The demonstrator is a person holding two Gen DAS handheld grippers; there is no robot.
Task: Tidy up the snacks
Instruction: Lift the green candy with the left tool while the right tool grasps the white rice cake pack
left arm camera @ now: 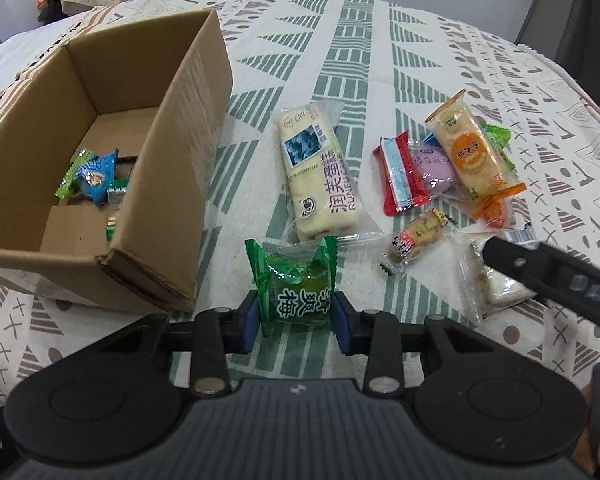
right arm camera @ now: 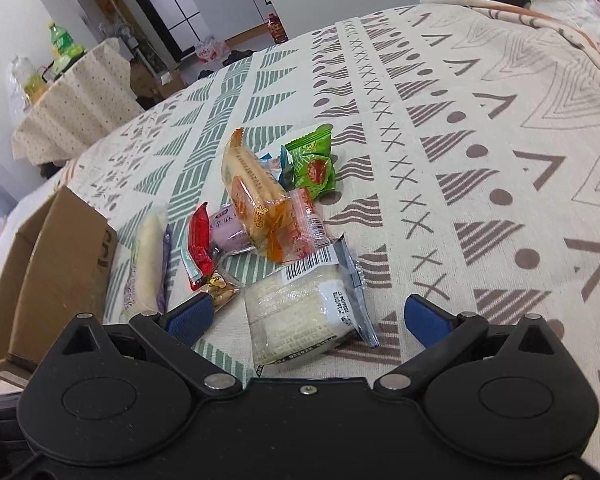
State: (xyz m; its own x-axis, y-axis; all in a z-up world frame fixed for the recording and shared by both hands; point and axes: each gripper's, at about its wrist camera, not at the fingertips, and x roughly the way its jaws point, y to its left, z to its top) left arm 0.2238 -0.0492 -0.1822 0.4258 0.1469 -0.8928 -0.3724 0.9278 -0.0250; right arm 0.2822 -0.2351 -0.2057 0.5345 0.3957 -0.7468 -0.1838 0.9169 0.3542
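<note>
Gripping a green snack pack [left arm camera: 296,292] w/ my left tongs [left arm camera: 295,318], lower center; right tongs [right arm camera: 306,316] gape over a white cake pack [right arm camera: 296,320]. Patterned desk cloth [right arm camera: 480,128], cardboard box [left arm camera: 172,200] upper left, shelving behind.

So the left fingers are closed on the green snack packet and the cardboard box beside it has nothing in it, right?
Not quite. The left fingers are closed on the green snack packet, but the cardboard box is not empty: a few wrapped snacks already lie on its floor, as the left wrist view shows.
</note>
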